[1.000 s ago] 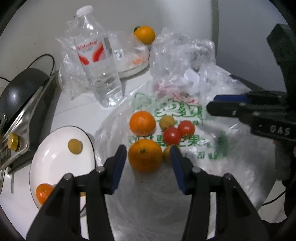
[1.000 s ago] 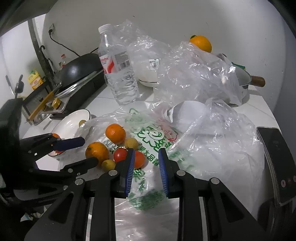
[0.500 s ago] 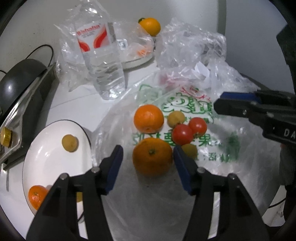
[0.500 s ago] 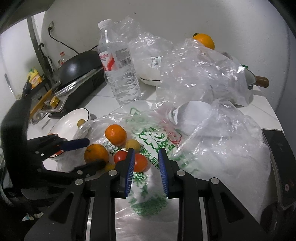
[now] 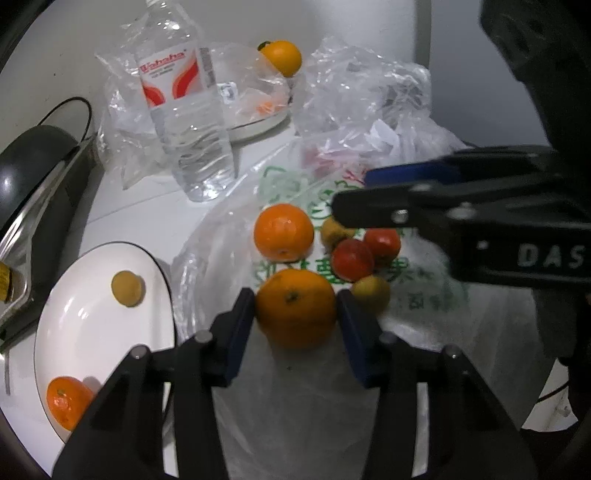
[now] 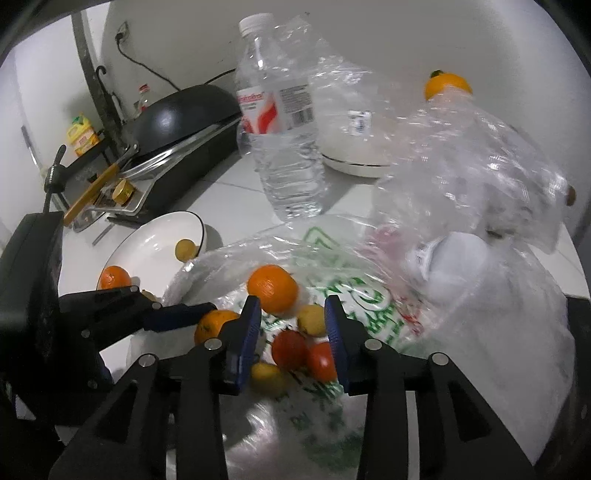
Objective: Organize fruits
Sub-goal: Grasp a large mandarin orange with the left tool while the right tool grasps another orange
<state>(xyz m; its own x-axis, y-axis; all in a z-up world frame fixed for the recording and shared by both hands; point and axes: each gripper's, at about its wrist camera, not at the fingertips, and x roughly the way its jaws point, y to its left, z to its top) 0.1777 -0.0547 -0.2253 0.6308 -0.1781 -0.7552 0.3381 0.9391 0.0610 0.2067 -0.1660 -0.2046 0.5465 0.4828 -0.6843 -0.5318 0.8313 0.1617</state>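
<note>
Black claw point(image 5: 295, 306), seemingly blue pads.

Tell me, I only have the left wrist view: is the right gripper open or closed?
Observer: Open. The right gripper has its pads well apart and clamps nothing.
Operator: What is it lined up on?
Observer: Two tomatoes and a small yellow fruit lie between its pads.
Operator: My view cuts off the bottle top. Is it capped?
Observer: Yes, the water bottle has a white cap on.
</note>
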